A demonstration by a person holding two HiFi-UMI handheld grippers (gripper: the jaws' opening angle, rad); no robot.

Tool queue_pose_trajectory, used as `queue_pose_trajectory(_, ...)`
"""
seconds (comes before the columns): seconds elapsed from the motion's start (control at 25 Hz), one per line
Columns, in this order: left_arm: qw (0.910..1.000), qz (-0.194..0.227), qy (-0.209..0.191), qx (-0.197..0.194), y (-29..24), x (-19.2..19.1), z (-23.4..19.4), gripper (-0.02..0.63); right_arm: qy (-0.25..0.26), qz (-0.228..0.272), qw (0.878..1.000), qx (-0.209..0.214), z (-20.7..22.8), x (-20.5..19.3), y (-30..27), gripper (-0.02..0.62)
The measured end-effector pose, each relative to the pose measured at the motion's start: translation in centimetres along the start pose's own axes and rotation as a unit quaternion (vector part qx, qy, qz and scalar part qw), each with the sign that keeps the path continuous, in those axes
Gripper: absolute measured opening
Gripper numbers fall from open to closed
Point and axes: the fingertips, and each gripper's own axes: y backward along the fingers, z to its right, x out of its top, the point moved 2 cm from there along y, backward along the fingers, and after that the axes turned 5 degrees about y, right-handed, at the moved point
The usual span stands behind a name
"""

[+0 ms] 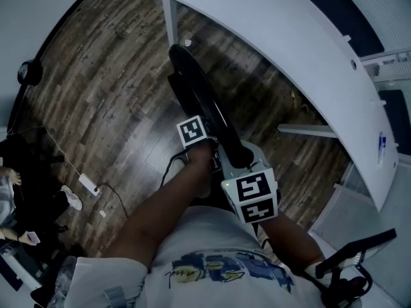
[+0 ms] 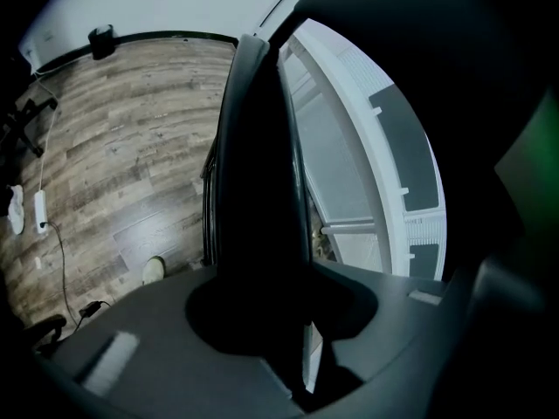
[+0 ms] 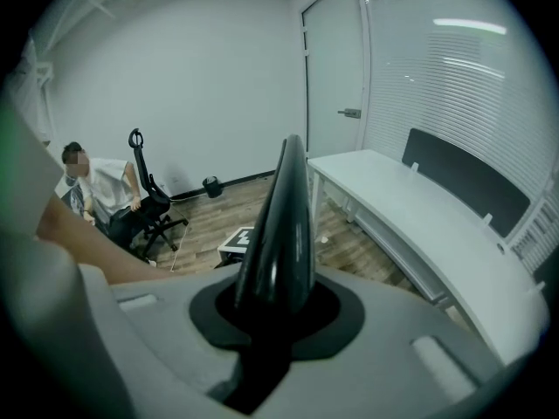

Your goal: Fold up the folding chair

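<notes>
Beside the white counter (image 1: pixel 289 63): folding chair (image 1: pixel 204 104), black, seen edge-on as one narrow slab, reaching from the person's body toward the counter's leg above the wood floor (image 1: pixel 96 108); whether its far end touches the floor I cannot tell.
Grip of left tool (image 1: pixel 207 145): jaws pinching the chair's dark edge, which rises between them in the left gripper view (image 2: pixel 258 190).
Grip of right tool (image 1: pixel 236 164): jaws clamped on the chair's glossy black rim (image 3: pixel 281 225), which stands up out of them.
Spacing of the tools: both on the chair's near end, close together, the left one further along it.
Floor at left: power strip (image 1: pixel 88 185) with its cable, well apart from the chair.
Far wall, right gripper view: seated person (image 3: pixel 96 186) on an office chair (image 3: pixel 150 201); closed door (image 3: pixel 336 85) past the counter.
</notes>
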Motion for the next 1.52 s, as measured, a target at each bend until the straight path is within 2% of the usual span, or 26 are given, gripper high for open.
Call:
queue_pose_trajectory(0.08,0.9998,0.016,0.01,0.002,-0.2,1.0,0.5,0.124,0.01,0.009,1.0,0.014,0.9,0.3,-0.4,0.058)
queue_pose_trajectory(0.24,0.9971,0.053,0.051,0.019,-1.7,4.6,3.3,0.124,0.04,0.02,0.997,0.063,5.8,2.1,-2.0,0.058)
queue_pose_trajectory(0.4,0.9894,0.096,0.104,0.031,-2.7,6.7,5.0,0.124,0.083,0.027,0.989,0.117,9.3,3.2,-2.9,0.058)
queue_pose_trajectory(0.56,0.9815,0.123,0.142,0.036,-4.0,8.6,7.3,0.124,0.116,0.023,0.982,0.149,13.2,4.3,-3.7,0.058)
queue_pose_trajectory(0.72,0.9749,0.131,0.175,0.043,-6.7,13.6,10.9,0.124,0.131,0.021,0.975,0.178,19.3,7.6,-7.1,0.058)
queue_pose_trajectory(0.96,0.9725,0.14,0.182,0.036,-9.2,12.9,12.3,0.124,0.134,0.023,0.973,0.188,21.1,5.7,-7.2,0.06)
queue_pose_trajectory(1.52,0.975,0.116,0.186,0.034,-12.6,12.7,14.3,0.126,0.123,0.007,0.974,0.189,24.9,4.6,-8.4,0.06)
